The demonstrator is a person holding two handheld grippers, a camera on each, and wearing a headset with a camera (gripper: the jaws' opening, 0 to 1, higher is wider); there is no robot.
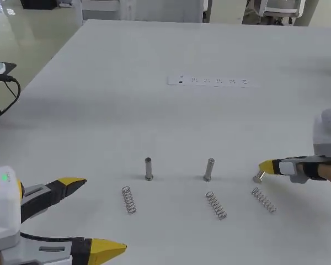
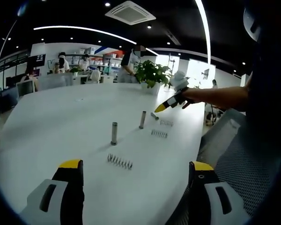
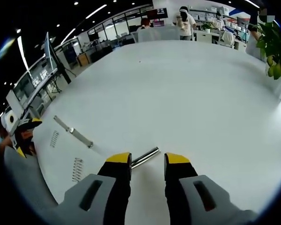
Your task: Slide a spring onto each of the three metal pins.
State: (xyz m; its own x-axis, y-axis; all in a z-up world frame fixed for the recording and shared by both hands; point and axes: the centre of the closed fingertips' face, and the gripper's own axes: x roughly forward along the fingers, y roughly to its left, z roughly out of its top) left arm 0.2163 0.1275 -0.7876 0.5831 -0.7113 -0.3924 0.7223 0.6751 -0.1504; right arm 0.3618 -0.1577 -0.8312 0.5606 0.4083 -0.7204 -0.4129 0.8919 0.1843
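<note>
Two metal pins stand upright on the white table. The third pin leans over at the right. It lies just ahead of my right gripper, between the tips, and the jaws are narrowly apart. That pin is far thinner than the gap. Three springs lie flat, one in front of each pin. My left gripper hovers wide open at the near left, with nothing between its jaws. Ahead of it lies the nearest spring.
A flat white strip lies further back on the table. Chairs stand beyond the far edge. A potted plant and several people are in the room behind. The person's arm reaches in from the right.
</note>
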